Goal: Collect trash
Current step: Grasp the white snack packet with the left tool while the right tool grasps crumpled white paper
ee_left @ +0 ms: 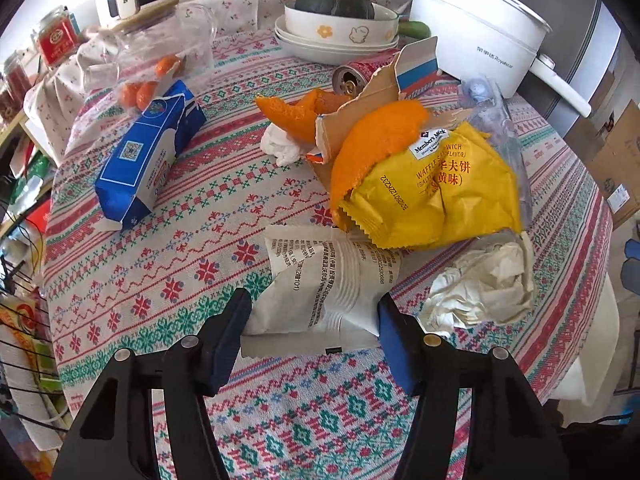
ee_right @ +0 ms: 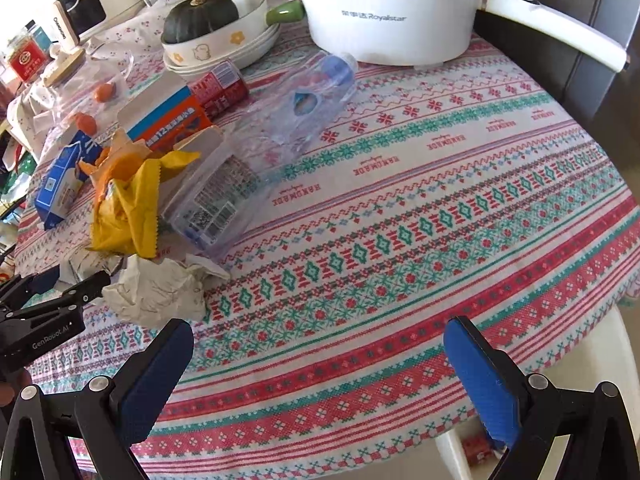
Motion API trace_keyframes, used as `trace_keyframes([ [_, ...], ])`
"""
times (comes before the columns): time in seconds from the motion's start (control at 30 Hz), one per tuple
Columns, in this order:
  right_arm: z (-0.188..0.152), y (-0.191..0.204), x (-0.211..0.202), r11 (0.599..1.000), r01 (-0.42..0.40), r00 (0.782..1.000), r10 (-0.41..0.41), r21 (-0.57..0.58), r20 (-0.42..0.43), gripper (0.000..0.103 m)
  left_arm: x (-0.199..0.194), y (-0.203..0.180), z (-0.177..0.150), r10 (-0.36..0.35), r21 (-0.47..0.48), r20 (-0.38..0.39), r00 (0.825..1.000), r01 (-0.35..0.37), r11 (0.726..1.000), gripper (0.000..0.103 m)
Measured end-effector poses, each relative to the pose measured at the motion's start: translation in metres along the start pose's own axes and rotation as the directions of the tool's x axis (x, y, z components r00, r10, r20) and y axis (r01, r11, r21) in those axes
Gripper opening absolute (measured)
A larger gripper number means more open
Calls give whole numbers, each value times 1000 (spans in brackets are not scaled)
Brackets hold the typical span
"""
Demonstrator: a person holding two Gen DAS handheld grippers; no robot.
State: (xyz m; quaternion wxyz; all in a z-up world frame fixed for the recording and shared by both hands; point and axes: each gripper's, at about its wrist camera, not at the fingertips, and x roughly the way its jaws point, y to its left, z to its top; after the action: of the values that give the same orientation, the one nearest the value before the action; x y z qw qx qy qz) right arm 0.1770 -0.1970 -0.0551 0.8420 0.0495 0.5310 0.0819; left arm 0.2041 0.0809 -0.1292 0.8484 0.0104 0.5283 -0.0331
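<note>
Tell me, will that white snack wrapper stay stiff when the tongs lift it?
Probably not. The white snack wrapper already looks creased and pinched between the left tongs, so it likely flops. It seems flat and empty, so probably light. Its smooth film might slip.

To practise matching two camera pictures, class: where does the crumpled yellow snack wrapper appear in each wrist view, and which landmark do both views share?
Left wrist view: the crumpled yellow snack wrapper lies right of centre, under orange peel.
Right wrist view: it sits at the left, in the trash heap.
Shared landmark: the white electric cooking pot at the table's far edge.
</note>
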Motion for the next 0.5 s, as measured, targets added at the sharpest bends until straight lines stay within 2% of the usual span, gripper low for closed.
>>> trace_keyframes([
  [0.13, -1, 16, 5, 999, -43, 999, 43, 1, 0, 103, -19, 4, -10, -30, -42, 6, 1000, 31, 999, 63],
  [0.27, -1, 33, 14, 993, -122, 993, 122, 11, -8, 103, -37, 8, -21, -39, -44, 19, 999, 40, 998, 63],
  [0.5, -4, 69, 37, 978, -208, 978, 207, -5, -33, 91, -51, 35, -37, -37, -97, 12, 999, 38, 995, 63],
])
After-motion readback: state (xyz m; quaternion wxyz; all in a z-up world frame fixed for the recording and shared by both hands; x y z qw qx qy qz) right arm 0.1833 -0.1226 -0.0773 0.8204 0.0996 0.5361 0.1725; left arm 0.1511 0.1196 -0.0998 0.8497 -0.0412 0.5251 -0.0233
